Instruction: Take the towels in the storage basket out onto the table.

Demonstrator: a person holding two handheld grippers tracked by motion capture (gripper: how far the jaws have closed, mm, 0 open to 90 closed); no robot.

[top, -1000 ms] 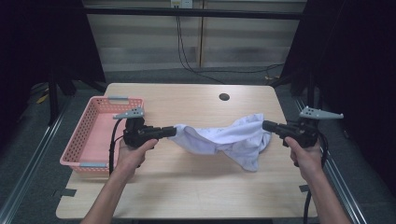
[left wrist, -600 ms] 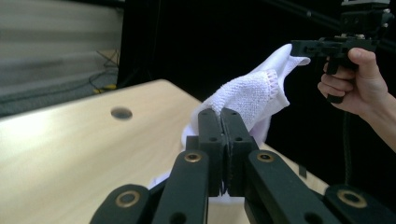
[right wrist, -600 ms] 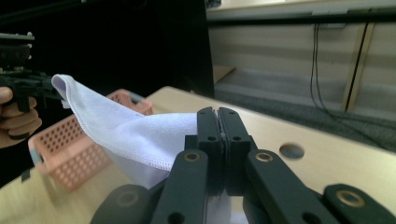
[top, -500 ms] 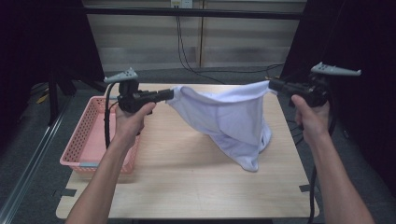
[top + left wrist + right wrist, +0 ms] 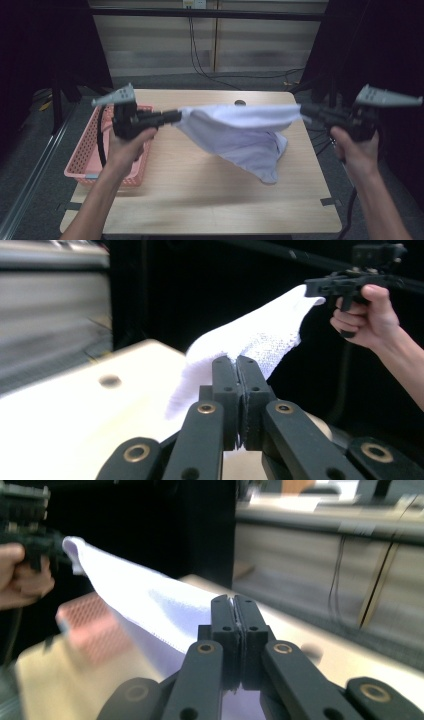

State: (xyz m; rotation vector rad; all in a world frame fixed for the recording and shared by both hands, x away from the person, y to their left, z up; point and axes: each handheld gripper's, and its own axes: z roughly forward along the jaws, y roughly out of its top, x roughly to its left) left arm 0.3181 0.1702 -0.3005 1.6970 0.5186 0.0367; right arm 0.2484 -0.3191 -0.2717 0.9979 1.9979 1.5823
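White cloth (image 5: 240, 137) stretched above table (image 5: 200, 195), pink basket (image 5: 87, 160) at left. Left gripper (image 5: 175, 116) and right gripper (image 5: 303, 109) each clenched on 1 cloth corner.

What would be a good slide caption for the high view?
Two hand-held black grippers stretch a white cloth above a wooden table, beside a pink plastic basket.

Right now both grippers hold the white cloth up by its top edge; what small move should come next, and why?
Probably lift a little higher: the left gripper and right gripper stretch the white cloth taut, but its bunched lower tip hangs close to the table.
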